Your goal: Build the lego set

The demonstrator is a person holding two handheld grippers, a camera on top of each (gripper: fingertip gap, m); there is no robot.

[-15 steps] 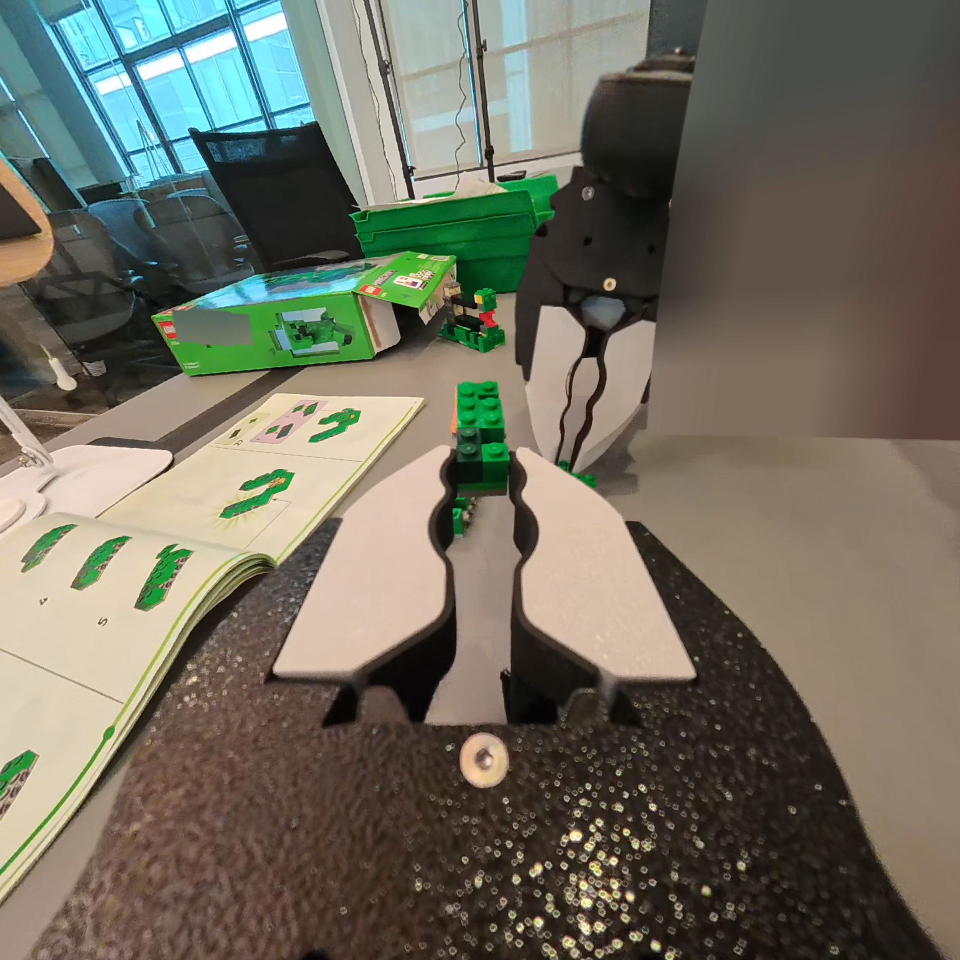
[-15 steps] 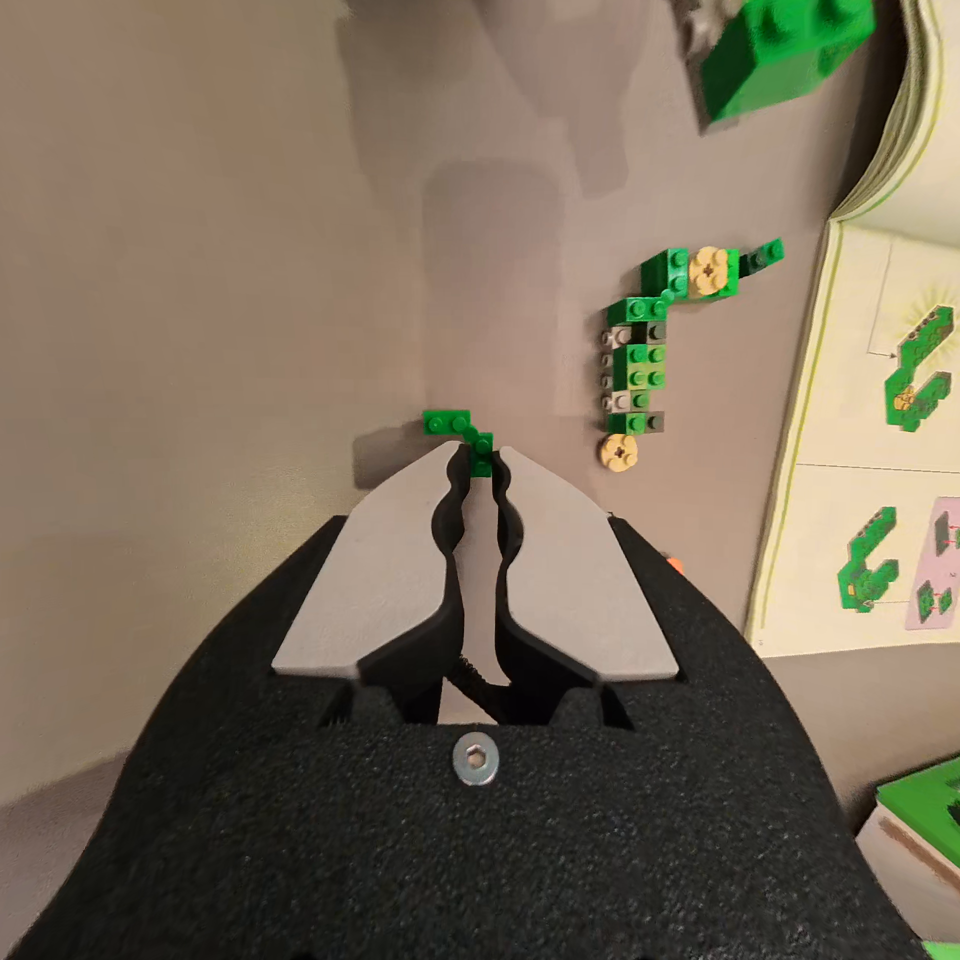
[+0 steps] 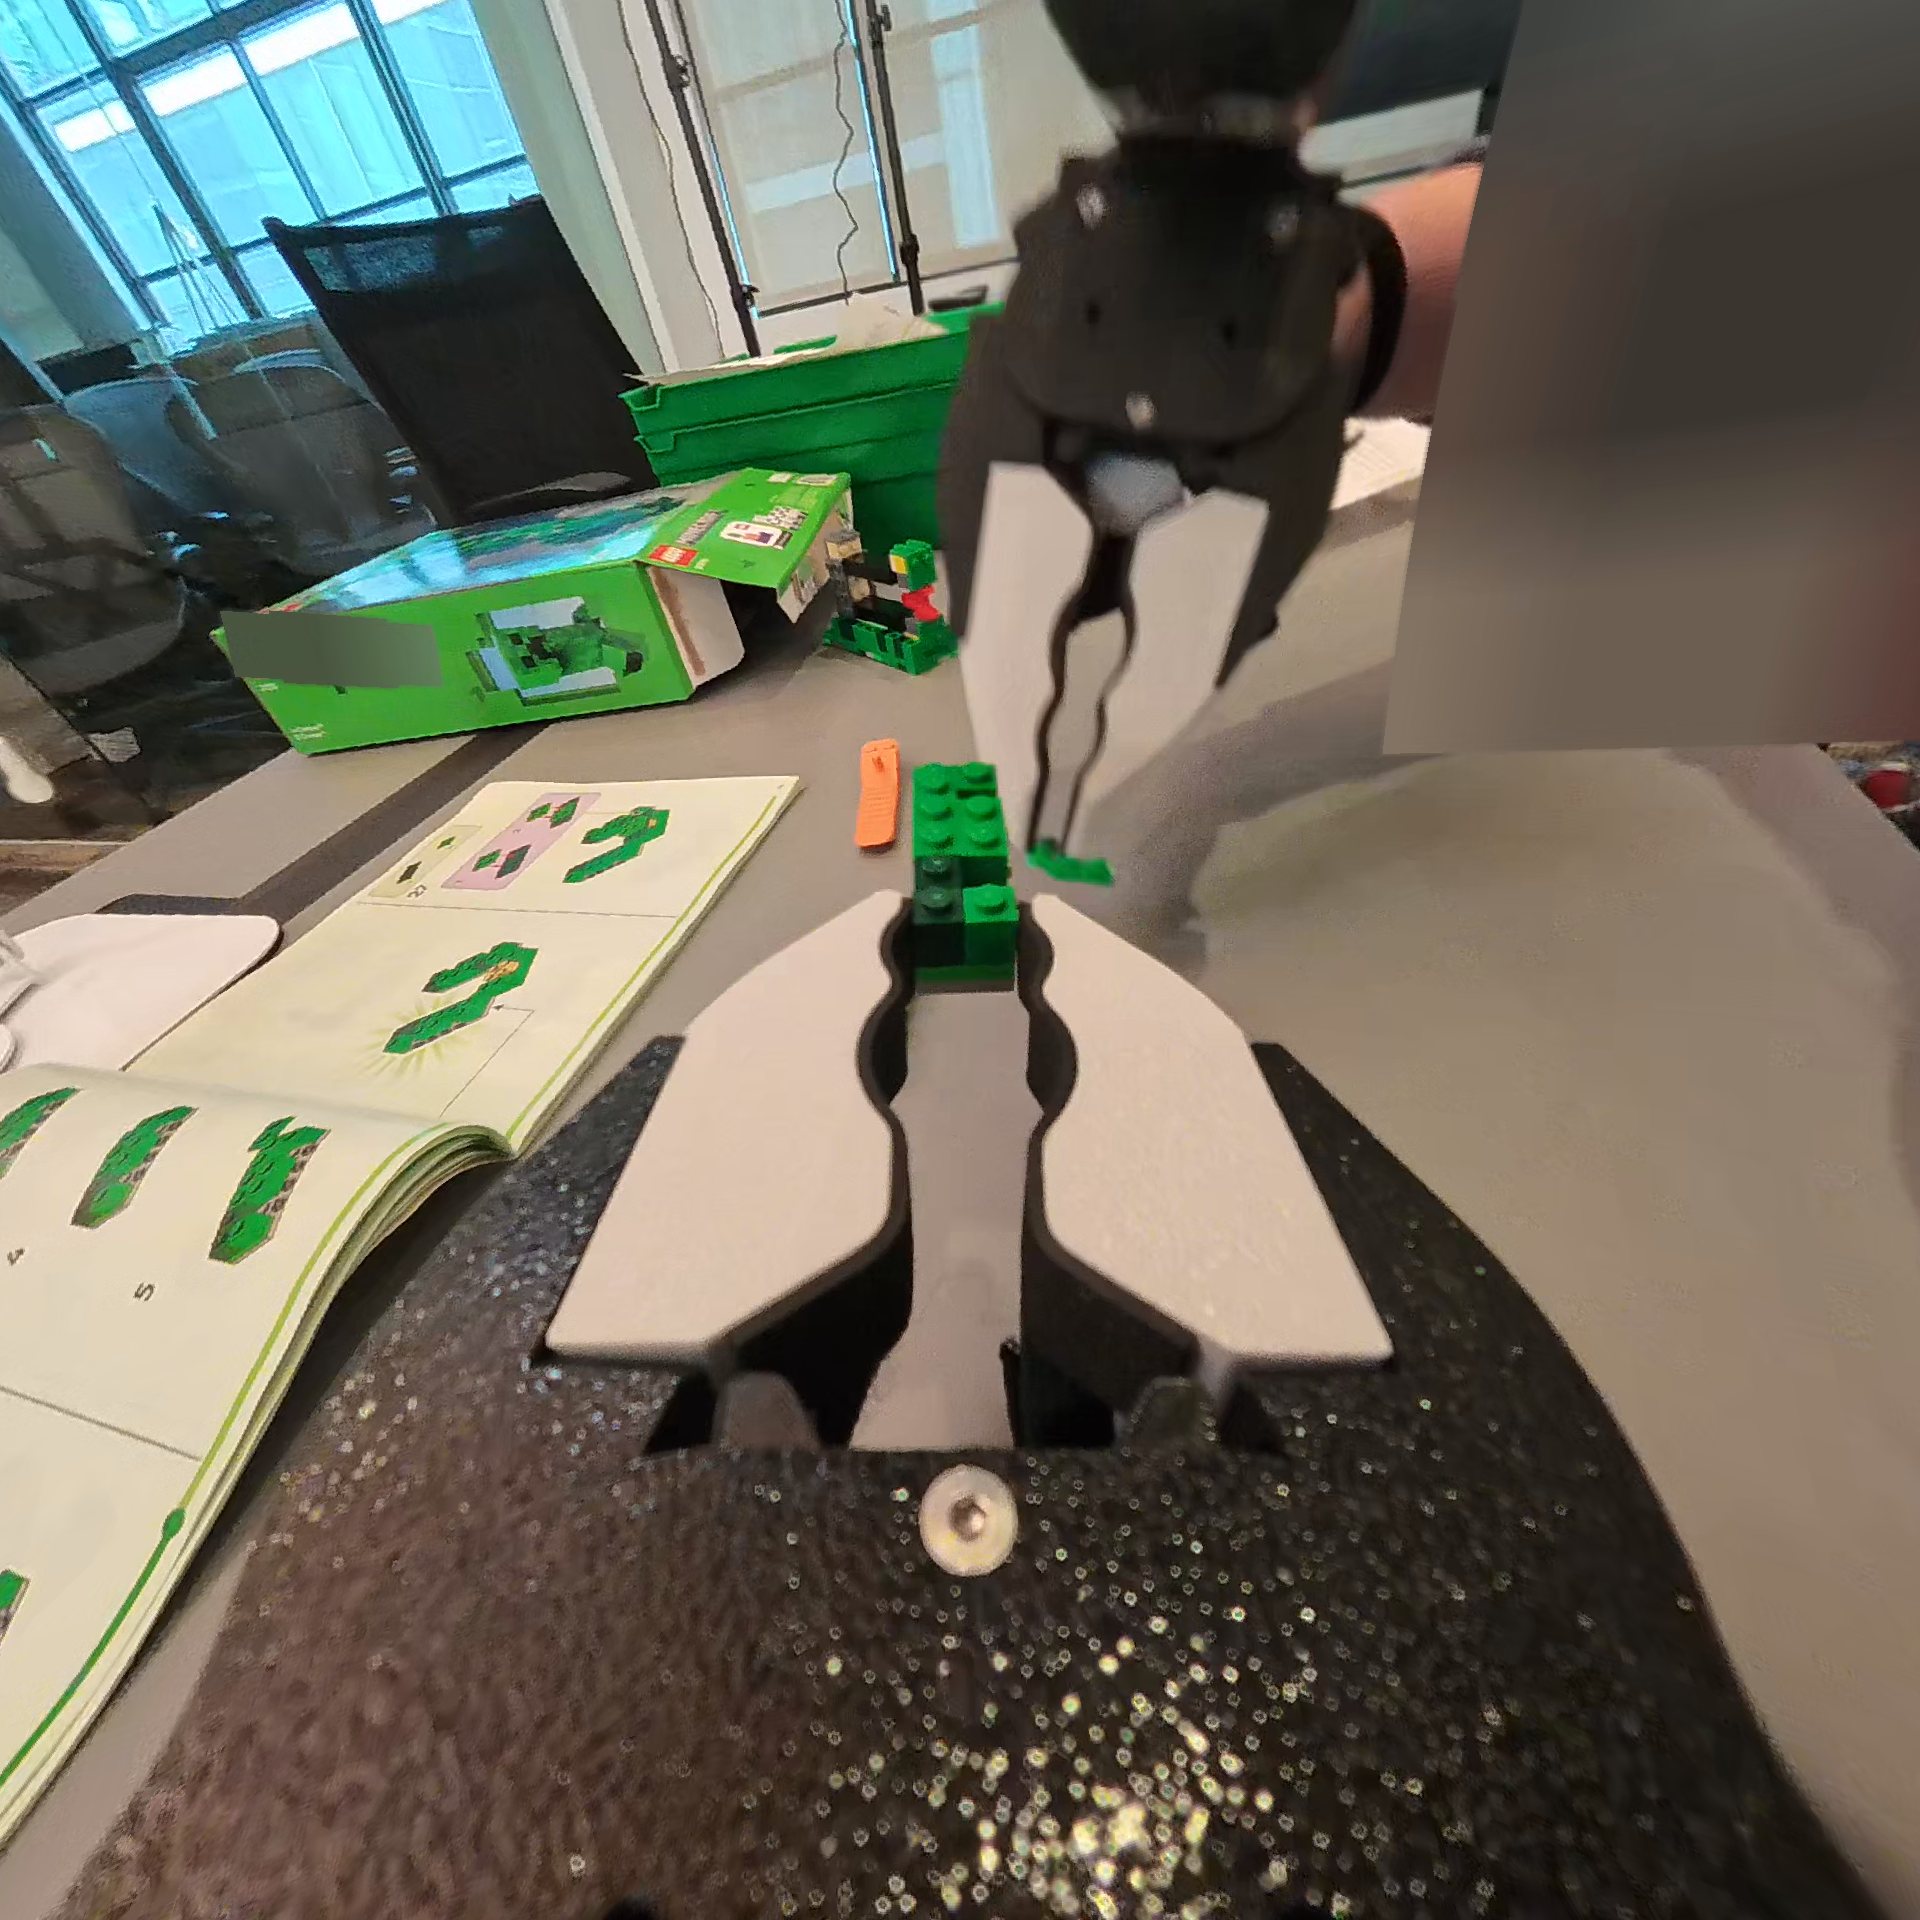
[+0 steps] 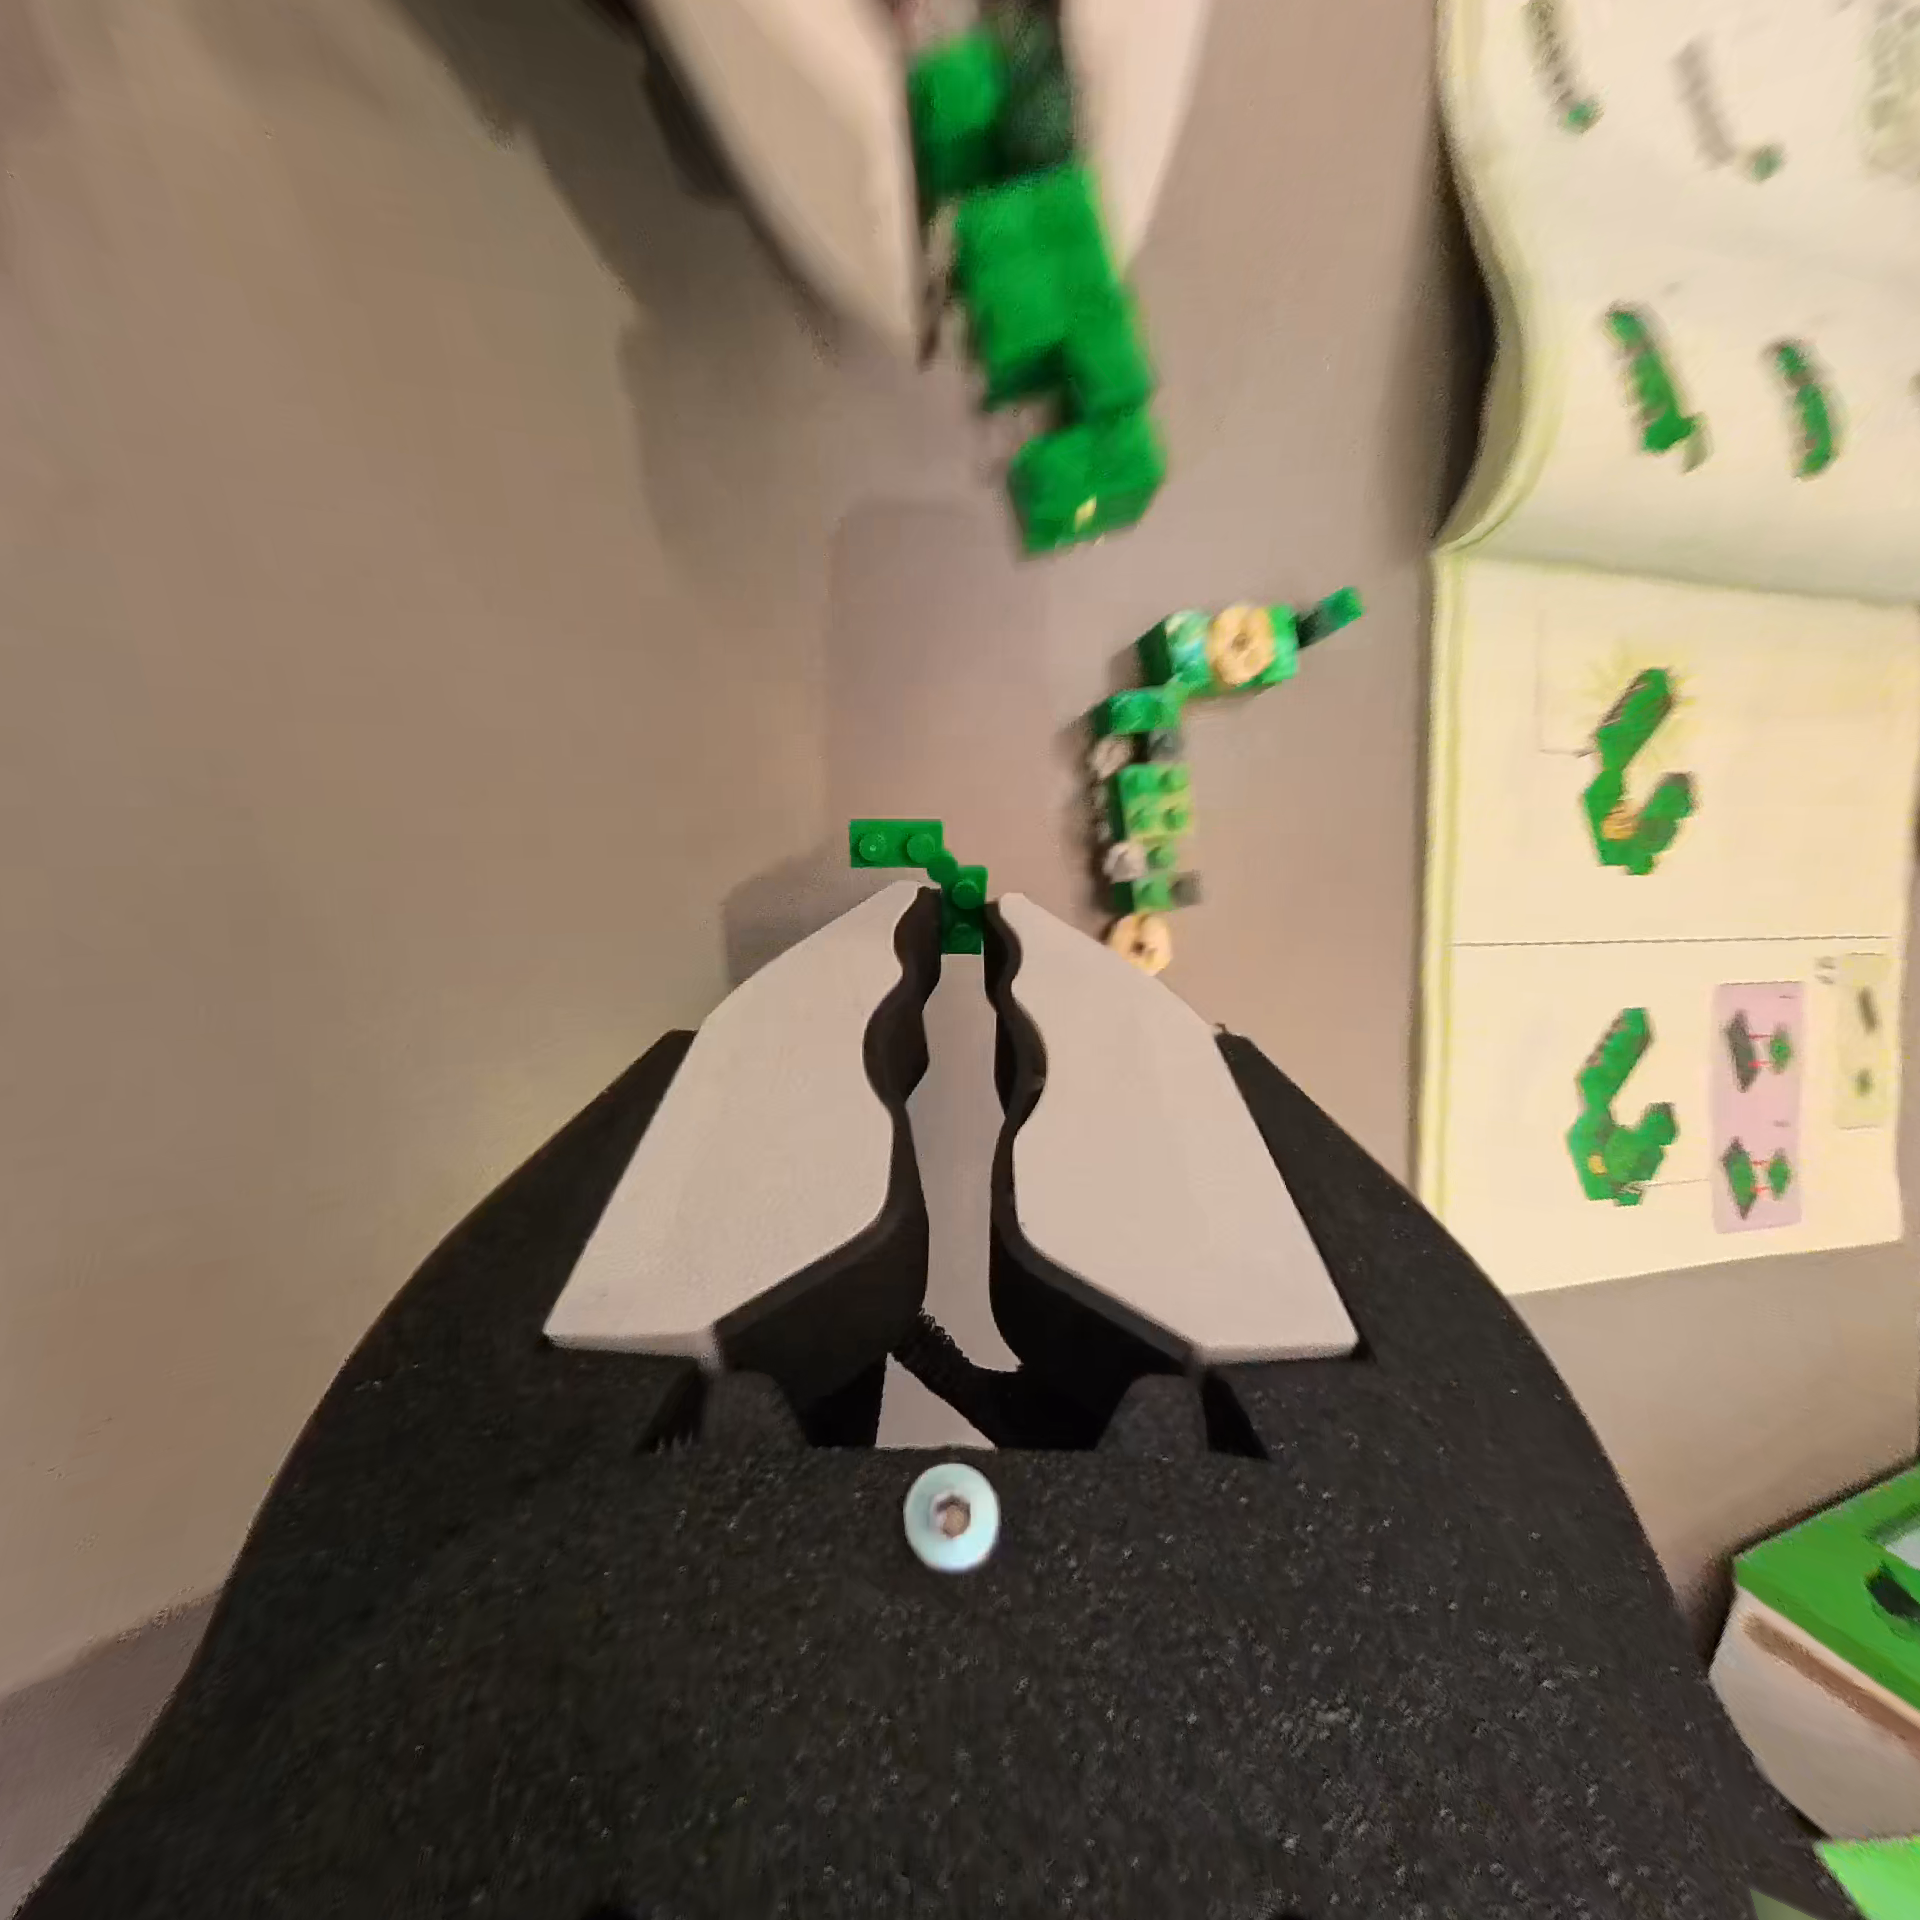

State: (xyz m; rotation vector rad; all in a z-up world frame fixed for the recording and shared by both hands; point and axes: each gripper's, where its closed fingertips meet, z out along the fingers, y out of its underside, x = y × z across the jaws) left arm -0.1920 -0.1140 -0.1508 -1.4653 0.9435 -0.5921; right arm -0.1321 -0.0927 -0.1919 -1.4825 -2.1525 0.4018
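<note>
The left gripper (image 3: 964,935) clamps a stacked green brick block (image 3: 961,868) above the table's (image 3: 1507,1039) middle; the right gripper (image 4: 961,914) pinches a small hinged green plate (image 4: 920,868) by one end; a misaligned press could swivel it loose.

Behind your table (image 3: 1558,1039) you have a black chair (image 3: 457,343), stacked green trays (image 3: 800,426), windows (image 3: 239,135) and what may be a white pad (image 3: 125,966).

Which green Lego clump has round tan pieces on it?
The crooked one lying on the table beside the booklet. The two clumps held in tongs show only green.
</note>
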